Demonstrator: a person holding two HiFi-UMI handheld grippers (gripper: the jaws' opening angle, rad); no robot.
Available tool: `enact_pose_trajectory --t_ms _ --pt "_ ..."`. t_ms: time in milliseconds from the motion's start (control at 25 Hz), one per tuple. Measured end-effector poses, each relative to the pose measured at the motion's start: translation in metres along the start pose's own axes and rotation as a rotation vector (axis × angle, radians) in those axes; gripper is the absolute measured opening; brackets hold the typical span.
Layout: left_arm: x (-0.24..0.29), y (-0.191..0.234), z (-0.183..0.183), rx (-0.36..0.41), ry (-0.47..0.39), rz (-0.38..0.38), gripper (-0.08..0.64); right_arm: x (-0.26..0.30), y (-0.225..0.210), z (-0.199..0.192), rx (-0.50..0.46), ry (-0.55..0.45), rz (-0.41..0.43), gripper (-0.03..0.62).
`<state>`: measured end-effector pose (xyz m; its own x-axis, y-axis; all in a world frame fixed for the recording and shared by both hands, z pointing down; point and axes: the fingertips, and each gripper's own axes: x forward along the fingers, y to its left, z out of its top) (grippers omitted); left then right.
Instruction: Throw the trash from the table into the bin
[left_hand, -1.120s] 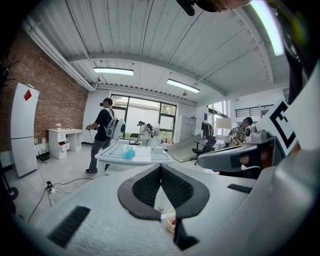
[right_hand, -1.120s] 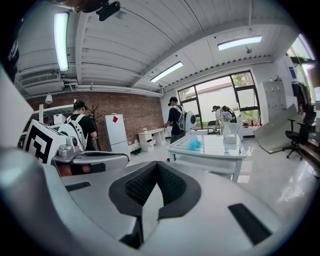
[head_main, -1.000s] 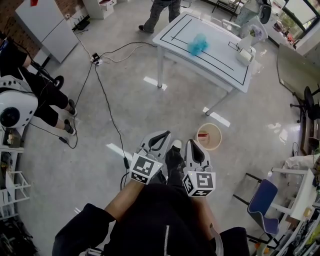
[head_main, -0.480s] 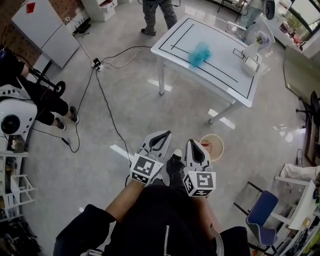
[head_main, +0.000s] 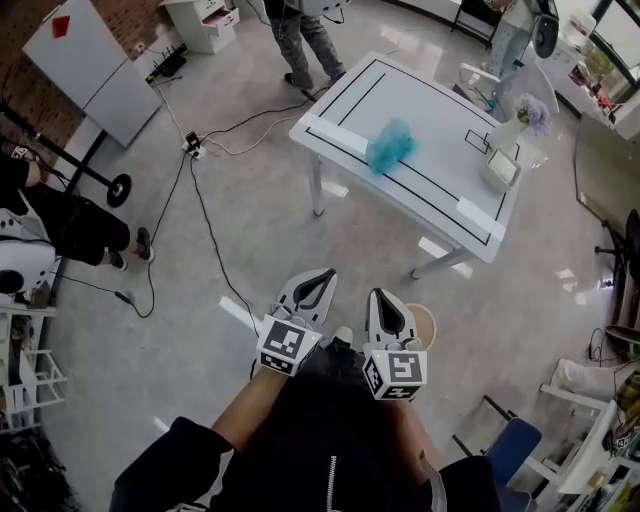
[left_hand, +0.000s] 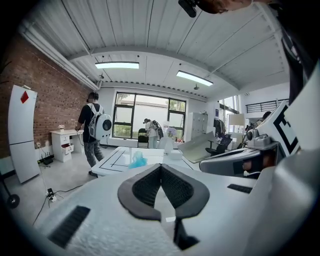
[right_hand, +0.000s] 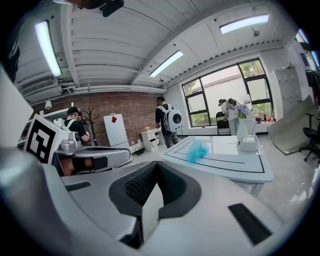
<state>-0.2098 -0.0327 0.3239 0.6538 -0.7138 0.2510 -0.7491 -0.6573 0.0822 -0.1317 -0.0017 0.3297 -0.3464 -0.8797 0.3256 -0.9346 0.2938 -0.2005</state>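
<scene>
Teal, crumpled trash (head_main: 390, 147) lies on the white table (head_main: 440, 120), inside its black marked rectangle, at about 1 o'clock from both tools and well apart from them. We read its long axis as running roughly from 7 o'clock to 1 o'clock in the head view, with the wider end toward 1 o'clock; the lump is soft and shows no clear front. The left gripper (head_main: 322, 275) and the right gripper (head_main: 385, 296) are held side by side, aimed at the table, each with its jaws pressed together and nothing between them. We judge this to be an approach posture, since nothing is within reach to grasp. The beige bin (head_main: 428, 322) stands on the floor at 3 o'clock of the right gripper, near the table leg, which we judge keeps the carry short.
</scene>
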Motion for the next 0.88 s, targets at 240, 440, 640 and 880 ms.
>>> enact_pose_trajectory --t_ms 240,440,640,880 --pt "0.031 0.01 0.01 0.001 0.007 0.021 0.008 0.023 -0.03 0.016 -0.001 -0.008 0.0 0.009" --pt "0.059 0.014 0.007 -0.011 0.022 0.004 0.008 0.037 -0.05 0.019 0.009 0.001 -0.009 0.009" --pt "0.097 0.026 0.012 -0.004 0.026 -0.021 0.008 0.064 -0.074 0.029 0.014 -0.003 -0.035 0.009" --pt "0.148 0.059 0.03 0.006 0.002 -0.054 0.008 0.114 -0.1 0.048 0.018 -0.002 -0.067 0.009"
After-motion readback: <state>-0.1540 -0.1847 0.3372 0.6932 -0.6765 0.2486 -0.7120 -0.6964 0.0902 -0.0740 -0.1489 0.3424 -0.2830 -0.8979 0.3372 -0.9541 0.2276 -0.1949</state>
